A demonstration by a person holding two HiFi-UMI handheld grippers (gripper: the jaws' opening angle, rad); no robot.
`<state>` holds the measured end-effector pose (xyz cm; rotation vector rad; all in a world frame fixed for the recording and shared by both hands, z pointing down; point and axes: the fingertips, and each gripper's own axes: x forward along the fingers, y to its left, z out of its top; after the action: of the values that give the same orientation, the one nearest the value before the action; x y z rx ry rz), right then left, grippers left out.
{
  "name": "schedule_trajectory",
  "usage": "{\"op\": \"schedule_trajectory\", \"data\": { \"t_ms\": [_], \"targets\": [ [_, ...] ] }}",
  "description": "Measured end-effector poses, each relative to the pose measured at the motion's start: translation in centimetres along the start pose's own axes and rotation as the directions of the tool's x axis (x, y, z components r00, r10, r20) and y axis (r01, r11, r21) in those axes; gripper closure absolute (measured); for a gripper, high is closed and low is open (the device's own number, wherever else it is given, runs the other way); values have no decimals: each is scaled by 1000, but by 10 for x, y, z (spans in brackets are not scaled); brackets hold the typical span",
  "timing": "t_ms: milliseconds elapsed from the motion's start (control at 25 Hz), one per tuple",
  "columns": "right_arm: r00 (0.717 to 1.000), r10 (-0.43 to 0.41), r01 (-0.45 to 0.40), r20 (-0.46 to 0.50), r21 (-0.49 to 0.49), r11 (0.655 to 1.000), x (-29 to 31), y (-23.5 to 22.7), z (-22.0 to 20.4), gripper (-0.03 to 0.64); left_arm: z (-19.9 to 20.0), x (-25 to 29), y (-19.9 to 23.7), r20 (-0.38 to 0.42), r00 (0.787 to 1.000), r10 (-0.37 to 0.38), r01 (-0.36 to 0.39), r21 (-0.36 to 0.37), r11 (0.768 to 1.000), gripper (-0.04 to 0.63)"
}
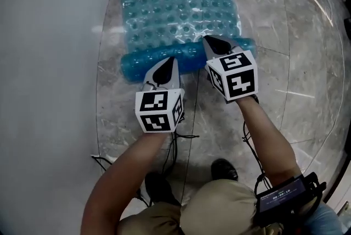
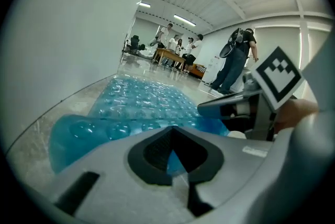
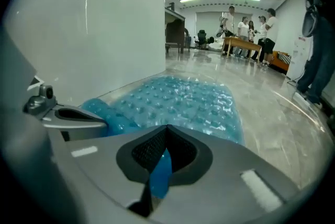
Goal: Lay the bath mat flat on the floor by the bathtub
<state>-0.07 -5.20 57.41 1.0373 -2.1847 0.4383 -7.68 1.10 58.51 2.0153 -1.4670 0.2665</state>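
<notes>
My grippers side by side, angled down.
Left gripper and right gripper both clamp the bath mat edge.

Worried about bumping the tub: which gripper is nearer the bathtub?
Left. The left gripper pinches the rolled edge of the bath mat on the side by the bathtub; the right gripper pinches that edge farther away.

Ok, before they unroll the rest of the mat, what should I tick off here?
1. Left hand-held gripper shut on the bath mat: ok.
2. Right hand-held gripper shut on the mat: ok.
3. Far part lying flat on the floor: ok.
4. Near edge flat: not ok, it is rolled up.
5. Mat beside the bathtub: ok.
6. Underside gripping the floor: cannot tell.
</notes>
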Motion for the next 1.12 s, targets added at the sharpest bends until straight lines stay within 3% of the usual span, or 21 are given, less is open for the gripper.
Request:
{"op": "schedule_trajectory", "data": {
  "t_ms": [80, 160, 280, 520, 680, 760, 1000, 1120],
  "targets": [
    [1000, -2, 2, -19, 2, 1000, 4, -1, -9, 614, -6, -4, -3, -30, 997, -69, 67, -66, 996, 589],
    [1000, -26, 26, -4, 24, 999, 1, 4, -17, 614, -7, -13, -3, -75, 991, -108, 103, -58, 993, 589],
    [997, -69, 72, -32, 88, 993, -12, 15, -31, 614, 2, -28, -2, -100, 990, -98, 99, 11, 995, 589],
    [996, -52, 67, -69, 227, 972, -23, 18, -38, 614, 23, -48, -9, -48, 997, -53, 53, -19, 998, 589],
    [989, -146, 148, -24, 172, 974, -36, 24, -49, 614, 5, -55, -11, -14, 1000, -25, 25, -17, 1000, 589],
    [989, -150, 149, -1, 127, 981, -39, 31, -49, 614, 3, -52, 2, 11, 1000, 15, -15, -8, 1000, 589],
    [997, -76, 78, -20, 123, 989, -68, 62, -103, 612, -31, -54, 2, -42, 996, 79, -75, 79, 994, 589],
    [1000, -11, 12, -14, 117, 993, -85, 65, -97, 612, -32, -55, -1, -13, 997, 81, -81, 42, 996, 591]
  ]
}}
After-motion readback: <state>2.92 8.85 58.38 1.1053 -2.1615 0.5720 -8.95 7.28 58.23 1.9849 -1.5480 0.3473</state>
